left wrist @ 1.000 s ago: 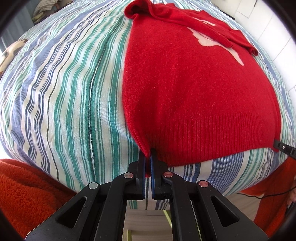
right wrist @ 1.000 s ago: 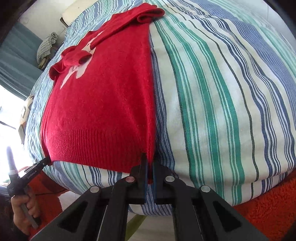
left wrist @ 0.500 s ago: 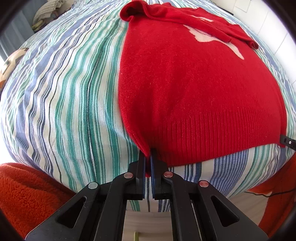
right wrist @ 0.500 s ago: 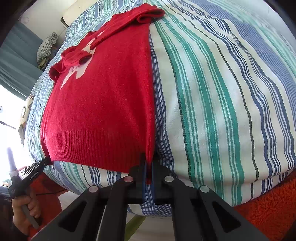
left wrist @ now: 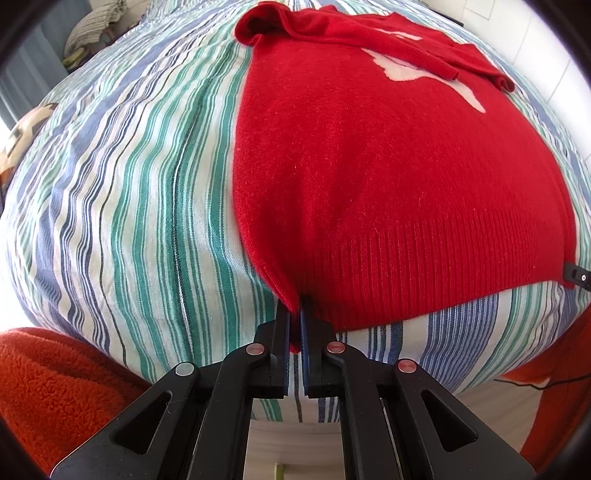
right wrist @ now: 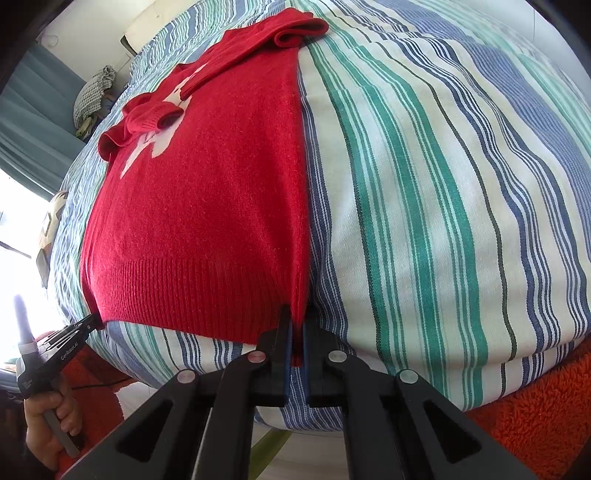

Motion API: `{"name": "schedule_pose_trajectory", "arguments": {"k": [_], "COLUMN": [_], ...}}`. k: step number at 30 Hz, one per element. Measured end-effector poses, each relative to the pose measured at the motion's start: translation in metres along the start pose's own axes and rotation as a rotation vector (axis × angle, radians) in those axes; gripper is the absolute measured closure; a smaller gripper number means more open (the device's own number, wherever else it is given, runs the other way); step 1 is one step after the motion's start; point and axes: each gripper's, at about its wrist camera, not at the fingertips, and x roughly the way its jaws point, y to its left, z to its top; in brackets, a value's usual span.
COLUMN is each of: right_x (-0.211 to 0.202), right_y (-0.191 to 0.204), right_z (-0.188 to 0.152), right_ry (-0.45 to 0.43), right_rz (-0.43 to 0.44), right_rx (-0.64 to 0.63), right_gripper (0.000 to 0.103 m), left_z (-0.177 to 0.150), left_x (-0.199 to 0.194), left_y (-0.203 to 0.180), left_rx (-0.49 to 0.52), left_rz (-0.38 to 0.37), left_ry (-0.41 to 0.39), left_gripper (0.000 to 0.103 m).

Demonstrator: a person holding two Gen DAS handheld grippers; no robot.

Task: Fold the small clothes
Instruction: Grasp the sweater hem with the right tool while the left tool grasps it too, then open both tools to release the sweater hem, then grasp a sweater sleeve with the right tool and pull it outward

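A small red knit sweater (left wrist: pixel 388 177) with a white motif lies flat on the striped bedspread (left wrist: pixel 129 206), its sleeves folded across the chest at the far end. My left gripper (left wrist: pixel 295 314) is shut on the sweater's near left hem corner. In the right wrist view the sweater (right wrist: pixel 207 229) lies to the left, and my right gripper (right wrist: pixel 297 325) is shut on its near right hem corner. The left gripper also shows in the right wrist view (right wrist: pixel 88 325), at the other hem corner.
The striped bedspread (right wrist: pixel 443 206) stretches wide to the right of the sweater. An orange fleece blanket (left wrist: pixel 55 384) hangs below the bed's near edge on both sides. A grey knitted item (left wrist: pixel 96 33) lies at the far left by a curtain.
Both grippers stay shut on the hem corners. The sweater has shifted slightly nearer and spread flatter; the view has risen a little.
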Motion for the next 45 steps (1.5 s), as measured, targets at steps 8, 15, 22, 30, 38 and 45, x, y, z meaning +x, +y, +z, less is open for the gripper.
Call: {"name": "schedule_pose_trajectory", "arguments": {"k": [8,15,22,30,38,45], "right_x": [-0.004,-0.029,-0.093,0.008,0.098,-0.019], "right_y": [-0.003,-0.021,0.026,0.134,0.176,0.036], "right_z": [0.000,-0.006,0.087,0.195,0.208,0.276], "right_ry": [0.005,0.083,-0.168,-0.254,-0.197,-0.432], "right_rz": [0.033,0.026,-0.178,-0.189,-0.240,-0.093], "right_rx": [0.036,0.135,-0.261,-0.808,-0.995,-0.270], "right_gripper": [0.098,0.077,0.071,0.041,0.061,0.096], "left_z": [-0.003,-0.022,0.015,0.018,0.020,0.025], "left_x": [-0.005,-0.033,-0.097,-0.042,-0.025,-0.027], "left_y": [-0.012,-0.005,0.053,0.133,0.132,0.112], "left_rx": [0.045,0.049,-0.158,-0.453,-0.498,-0.398], "left_rz": [0.050,0.072,0.075,0.161,0.148,0.184], "left_ry": [-0.003,0.083,-0.213,-0.204,-0.140,-0.153], "left_gripper": [0.091,0.026,0.018,0.018,0.018,0.018]}}
